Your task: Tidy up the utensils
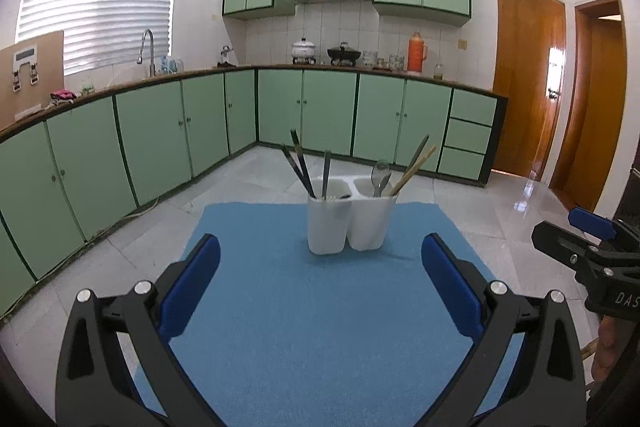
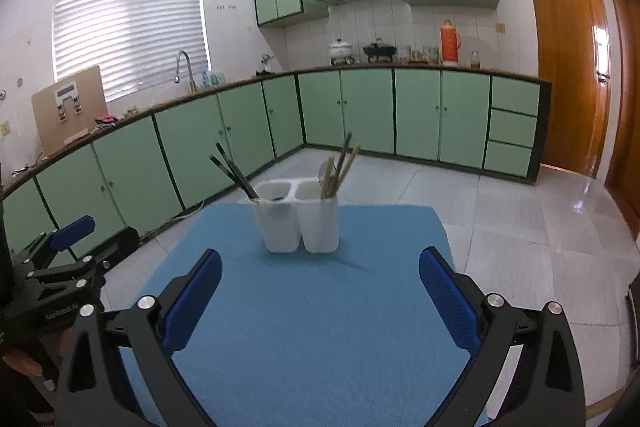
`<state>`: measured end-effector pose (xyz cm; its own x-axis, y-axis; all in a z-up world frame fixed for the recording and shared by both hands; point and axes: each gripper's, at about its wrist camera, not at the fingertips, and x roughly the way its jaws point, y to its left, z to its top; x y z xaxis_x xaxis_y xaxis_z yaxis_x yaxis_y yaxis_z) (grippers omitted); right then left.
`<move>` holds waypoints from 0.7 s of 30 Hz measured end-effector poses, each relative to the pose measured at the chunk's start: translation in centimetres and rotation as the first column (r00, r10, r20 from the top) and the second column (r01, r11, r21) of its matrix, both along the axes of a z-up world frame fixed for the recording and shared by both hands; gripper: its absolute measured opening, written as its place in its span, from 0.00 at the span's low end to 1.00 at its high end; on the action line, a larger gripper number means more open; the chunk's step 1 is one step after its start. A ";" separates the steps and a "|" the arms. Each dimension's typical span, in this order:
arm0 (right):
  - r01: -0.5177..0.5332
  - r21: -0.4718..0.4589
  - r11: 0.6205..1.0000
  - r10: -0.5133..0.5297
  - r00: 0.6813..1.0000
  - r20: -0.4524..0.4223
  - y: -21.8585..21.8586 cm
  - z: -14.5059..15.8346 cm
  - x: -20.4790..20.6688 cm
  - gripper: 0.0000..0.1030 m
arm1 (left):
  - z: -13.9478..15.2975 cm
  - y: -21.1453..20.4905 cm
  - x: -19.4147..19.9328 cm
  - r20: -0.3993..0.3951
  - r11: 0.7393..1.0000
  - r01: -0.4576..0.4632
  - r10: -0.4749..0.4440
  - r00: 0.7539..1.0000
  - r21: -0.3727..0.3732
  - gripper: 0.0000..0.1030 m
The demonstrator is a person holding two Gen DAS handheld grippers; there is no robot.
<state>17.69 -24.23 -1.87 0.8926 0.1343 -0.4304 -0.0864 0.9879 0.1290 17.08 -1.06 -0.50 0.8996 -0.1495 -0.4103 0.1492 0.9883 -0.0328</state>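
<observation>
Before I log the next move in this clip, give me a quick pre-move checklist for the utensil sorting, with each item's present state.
1. Left gripper open and holding nothing: ok.
2. Right gripper open and holding nothing: ok.
3. White two-compartment holder upright on the blue mat: ok.
4. Utensils sorted by kind: not ok. The dark chopsticks stand in the left compartment, but the metal spoon shares the right compartment with the wooden chopsticks.
5. Path from both grippers to the holder free of other things: ok.
6. What lies at the bottom of the compartments: cannot tell.
</observation>
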 end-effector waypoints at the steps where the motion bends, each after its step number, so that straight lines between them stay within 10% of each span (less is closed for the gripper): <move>1: -0.002 -0.002 1.000 0.002 1.000 0.010 0.0 0.4 -0.2 0.94 | 0.4 0.0 -0.4 0.010 1.000 -0.004 0.004 1.000 -0.002 0.95; 21: -0.037 -0.011 0.999 0.038 0.994 0.101 1.2 3.2 -5.1 0.94 | 3.1 0.0 -6.5 0.111 1.000 -0.008 0.009 0.994 -0.006 0.95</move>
